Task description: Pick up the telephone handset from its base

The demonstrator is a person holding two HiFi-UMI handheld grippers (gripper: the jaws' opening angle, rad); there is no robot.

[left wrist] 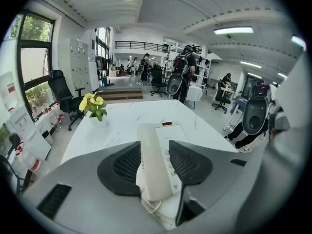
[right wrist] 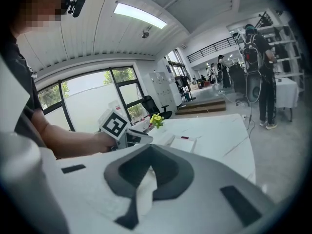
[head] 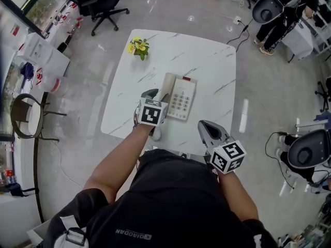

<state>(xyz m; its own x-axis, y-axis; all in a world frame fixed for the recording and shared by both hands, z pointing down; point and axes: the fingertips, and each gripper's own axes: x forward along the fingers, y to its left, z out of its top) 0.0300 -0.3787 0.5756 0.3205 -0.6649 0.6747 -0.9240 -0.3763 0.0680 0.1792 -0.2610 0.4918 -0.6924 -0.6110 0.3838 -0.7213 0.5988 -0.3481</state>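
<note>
White handset [head: 168, 84]: report position. (Inspector)

Seated on the base [head: 182, 101], along its left side, on the marble bench [head: 207, 56]. It is not lifted; the coiled cord [left wrist: 157, 212] hangs slack at its near end. (Technician)

State of the left claw [left wrist: 155, 149]? (Inspector)

Jaws apart, one pad on each side of the handset, near its lower end. The left gripper view shows the handset running up between the pads. No pad appears to press on it, so no grip is made yet. The claw points down at the handset at a slant. (Technician)

Right claw [right wrist: 148, 152]? (Inspector)

Jaws together at the tips, nothing between them. It is held off the near edge of the bench, well apart from the base. (Technician)

Progress assessment? (Inspector)

Judged as follows. Done: approach and alignment of the left claw over the handset. Left: close the jaws on the handset, confirm the hold, then raise it clear of the base with enough cord slack. The task is at an early stage; the handset itself is untouched as far as the views show. (Technician)
</note>
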